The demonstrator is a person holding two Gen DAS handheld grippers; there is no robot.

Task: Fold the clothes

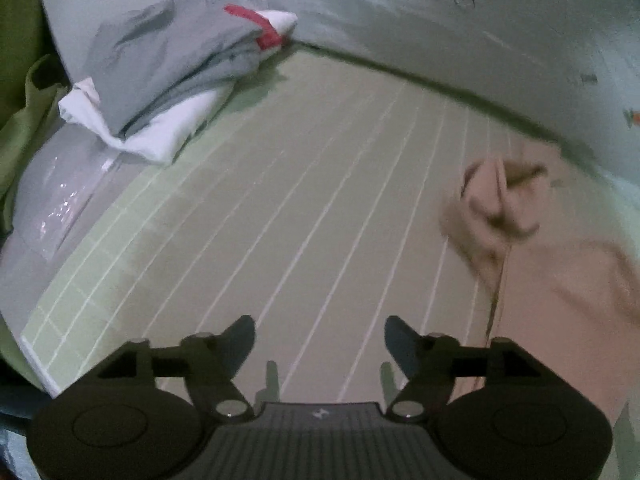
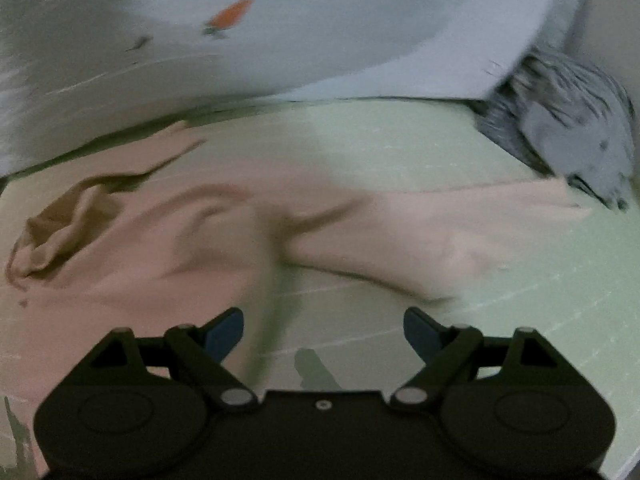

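Crumpled pale pink cloth garment (image 2: 200, 248) lying unfolded on green gridded surface (image 1: 280, 200); left gripper (image 1: 320, 340) and right gripper (image 2: 323, 330) fingers wide, empty. Risk: grabbing bunched layers, skewing fold.

Green gridded mat (image 1: 248, 216), grey wall (image 1: 440, 20), furry grey object (image 2: 568, 120).

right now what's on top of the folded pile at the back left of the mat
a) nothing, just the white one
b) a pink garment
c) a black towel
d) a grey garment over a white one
d: in the left wrist view the grey garment lies on the folded white garment at the far left of the green mat, while the pink garment lies loose to the right.
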